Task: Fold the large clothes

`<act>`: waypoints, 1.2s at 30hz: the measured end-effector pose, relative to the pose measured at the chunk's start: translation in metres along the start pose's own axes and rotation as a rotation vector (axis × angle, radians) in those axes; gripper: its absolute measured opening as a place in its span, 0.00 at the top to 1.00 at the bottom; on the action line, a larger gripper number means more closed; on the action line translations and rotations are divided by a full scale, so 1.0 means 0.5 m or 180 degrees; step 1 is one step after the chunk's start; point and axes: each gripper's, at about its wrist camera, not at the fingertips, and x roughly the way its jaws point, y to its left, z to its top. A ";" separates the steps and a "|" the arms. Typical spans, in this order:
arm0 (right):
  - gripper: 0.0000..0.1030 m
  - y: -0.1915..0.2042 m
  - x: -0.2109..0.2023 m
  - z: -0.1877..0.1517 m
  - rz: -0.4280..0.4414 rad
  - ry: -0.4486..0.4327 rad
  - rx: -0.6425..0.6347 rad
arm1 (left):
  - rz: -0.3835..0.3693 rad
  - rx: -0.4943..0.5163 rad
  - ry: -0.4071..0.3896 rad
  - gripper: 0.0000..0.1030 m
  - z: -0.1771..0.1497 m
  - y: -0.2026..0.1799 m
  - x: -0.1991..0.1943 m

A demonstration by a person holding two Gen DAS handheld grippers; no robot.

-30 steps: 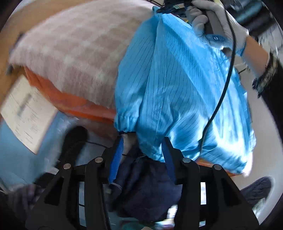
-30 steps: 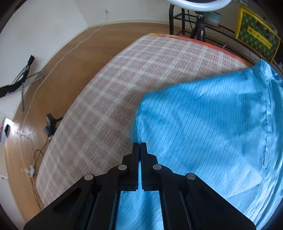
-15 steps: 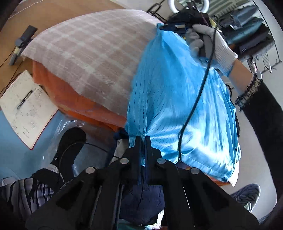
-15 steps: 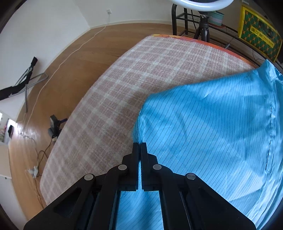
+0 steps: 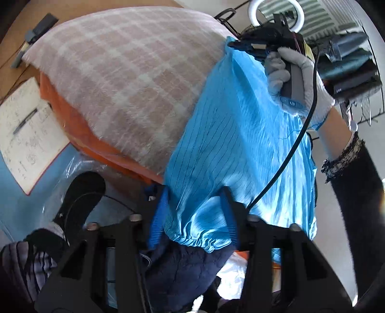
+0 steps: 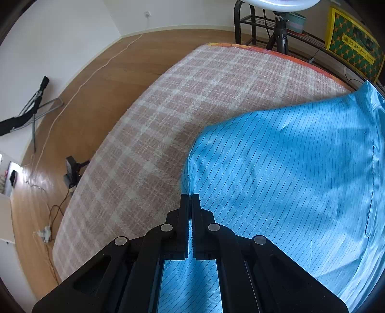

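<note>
A shiny light-blue pinstriped garment (image 5: 240,144) lies over a pink-and-white plaid blanket (image 5: 125,72) and hangs off its near edge. In the left wrist view my left gripper (image 5: 193,211) has its jaws opening. The garment's gathered elastic hem (image 5: 199,240) sags between the blue pads (image 5: 157,216), and no firm pinch shows. My right gripper (image 6: 191,196) is shut on the garment's (image 6: 288,168) left edge where it meets the blanket (image 6: 168,120). The left wrist view shows that gripper (image 5: 237,44) at the far end, held by a white-gloved hand (image 5: 300,79).
An orange cover (image 5: 79,125) shows under the blanket. Dark navy clothing (image 5: 182,272) lies below the left gripper. A notebook with a pen (image 5: 26,134) and a black shoe (image 5: 79,192) are on the floor. A ring light (image 5: 276,9) and a rack (image 6: 264,26) stand beyond the bed.
Half a second ago the left jaws were shut on the garment's lower edge; now they stand apart with the hem between them. The left view has shifted slightly. The right gripper has kept still.
</note>
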 end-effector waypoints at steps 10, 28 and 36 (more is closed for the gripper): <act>0.99 -0.012 -0.015 -0.001 0.0170 -0.0096 0.0032 | 0.0249 0.0276 -0.0193 1.00 -0.004 -0.042 -0.033; 0.99 -0.132 -0.188 -0.035 0.0548 -0.0757 0.0347 | 0.0451 0.1296 -0.0471 1.00 -0.060 -0.201 -0.077; 0.99 -0.048 -0.133 -0.013 0.0429 -0.0579 -0.0040 | 0.0503 0.0566 -0.0049 1.00 -0.037 -0.075 -0.039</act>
